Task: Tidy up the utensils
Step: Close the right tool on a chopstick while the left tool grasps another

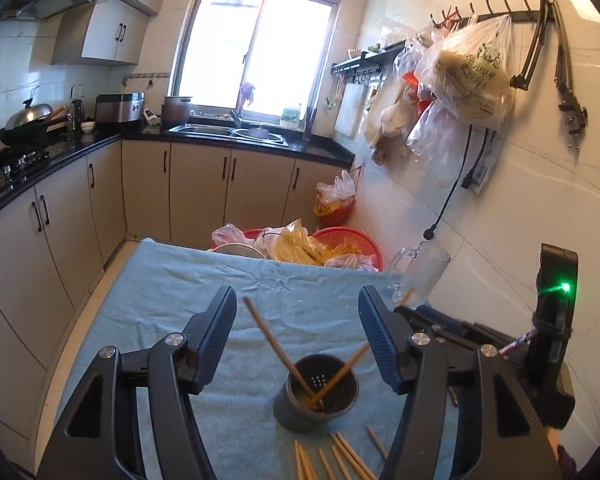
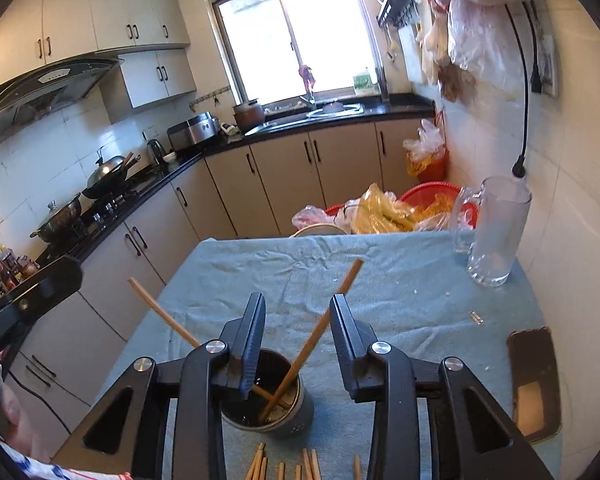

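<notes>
Sorting: we're halfway through tidying chopsticks on the table (image 2: 380, 280), which has a blue cloth over it.
Holder (image 1: 316, 400): dark perforated cup near the front edge, two chopsticks (image 1: 274, 344) already in it, leaning apart and crossing at the bottom.
Loose chopsticks (image 1: 340, 456): a scatter lying flat just in front of the cup.
Left hand-held gripper (image 1: 300, 336): jaws wide apart, nothing held, hovering over the cup.
Right hand-held gripper (image 2: 298, 340): jaws parted too, one leaning stick passes between them but we see no pad pressing on it.
Handling: we reckon they're light, stiff, thin and a bit slick, so pinch near mid-length; the cup looks tippy.
Other: glass mug (image 2: 496, 232) at the far right corner.
</notes>
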